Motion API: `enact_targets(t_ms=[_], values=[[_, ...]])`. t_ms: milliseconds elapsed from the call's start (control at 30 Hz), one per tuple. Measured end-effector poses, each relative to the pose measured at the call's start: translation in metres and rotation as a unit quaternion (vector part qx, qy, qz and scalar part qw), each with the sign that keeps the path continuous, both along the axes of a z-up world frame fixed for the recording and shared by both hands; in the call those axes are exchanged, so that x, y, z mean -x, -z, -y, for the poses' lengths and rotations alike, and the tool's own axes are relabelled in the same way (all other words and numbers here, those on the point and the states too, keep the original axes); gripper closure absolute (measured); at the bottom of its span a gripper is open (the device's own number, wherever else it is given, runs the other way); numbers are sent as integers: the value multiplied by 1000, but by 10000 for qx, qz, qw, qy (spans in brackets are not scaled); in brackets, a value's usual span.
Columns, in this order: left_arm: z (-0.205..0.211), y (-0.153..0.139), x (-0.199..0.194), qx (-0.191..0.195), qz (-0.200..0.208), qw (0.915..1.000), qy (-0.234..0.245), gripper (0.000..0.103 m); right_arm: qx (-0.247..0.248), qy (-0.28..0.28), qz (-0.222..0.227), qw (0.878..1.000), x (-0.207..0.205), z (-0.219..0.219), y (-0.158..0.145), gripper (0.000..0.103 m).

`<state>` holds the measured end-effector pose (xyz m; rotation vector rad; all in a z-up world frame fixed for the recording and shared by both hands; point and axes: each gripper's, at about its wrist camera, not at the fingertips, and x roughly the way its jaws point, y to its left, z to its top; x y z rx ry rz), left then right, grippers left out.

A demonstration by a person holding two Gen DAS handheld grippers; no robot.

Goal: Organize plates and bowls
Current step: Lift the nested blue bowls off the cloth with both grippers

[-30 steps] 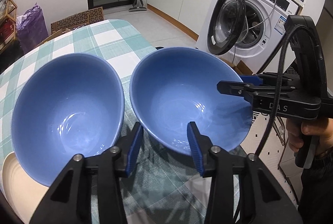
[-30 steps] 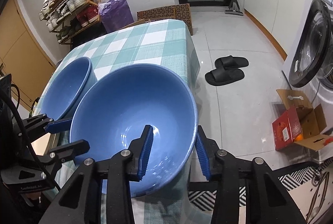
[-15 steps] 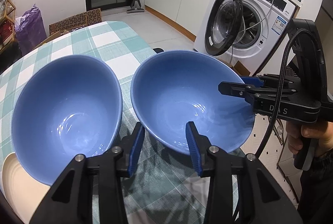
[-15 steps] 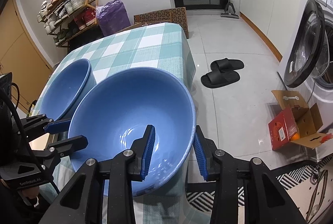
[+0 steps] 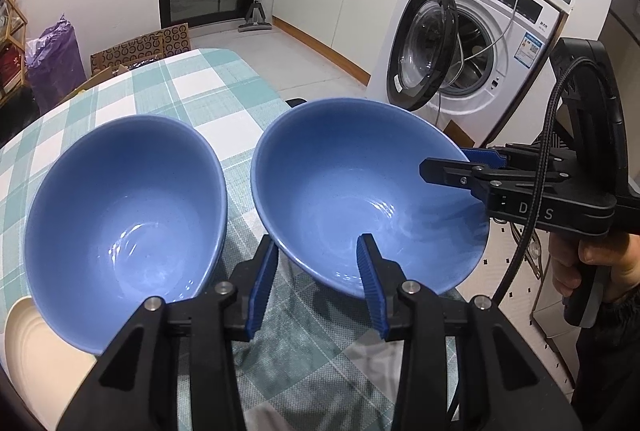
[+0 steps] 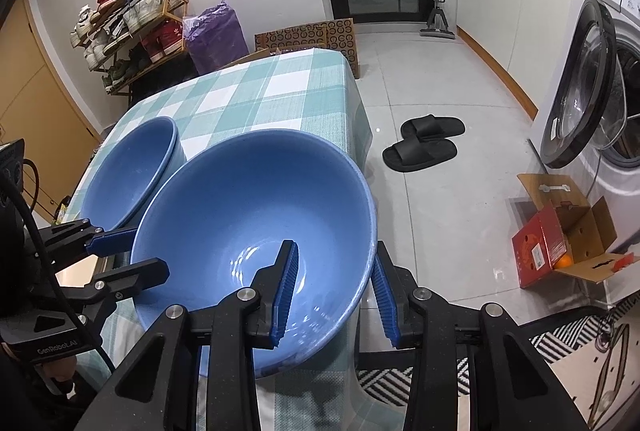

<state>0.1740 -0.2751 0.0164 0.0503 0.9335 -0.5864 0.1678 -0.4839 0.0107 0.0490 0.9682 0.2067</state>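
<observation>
The left tongs (image 5: 316,271) are a little apart, one pad on each side of the near rim of a blue bowl (image 5: 360,199). The right tongs (image 6: 334,291) sit the same way on that bowl's other side. I cannot tell if any pad is squeezing.

This bowl is at the edge of the desk (image 5: 192,87), which has a green and white check cloth. A second blue bowl (image 5: 120,211) sits just beside it, partly over a cream plate (image 5: 36,343) that the picture cuts off.

Further out are a washing machine (image 5: 480,43) with its door open, black slippers (image 6: 424,143) on the floor and a shoe rack (image 6: 128,19).
</observation>
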Motion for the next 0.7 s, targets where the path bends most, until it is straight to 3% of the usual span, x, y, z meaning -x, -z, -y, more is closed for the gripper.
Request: enact_targets(t_ms=[700], values=[[-22, -35, 17, 201, 401, 9990, -41, 63, 180, -79, 395, 9990, 22, -17, -49, 65]])
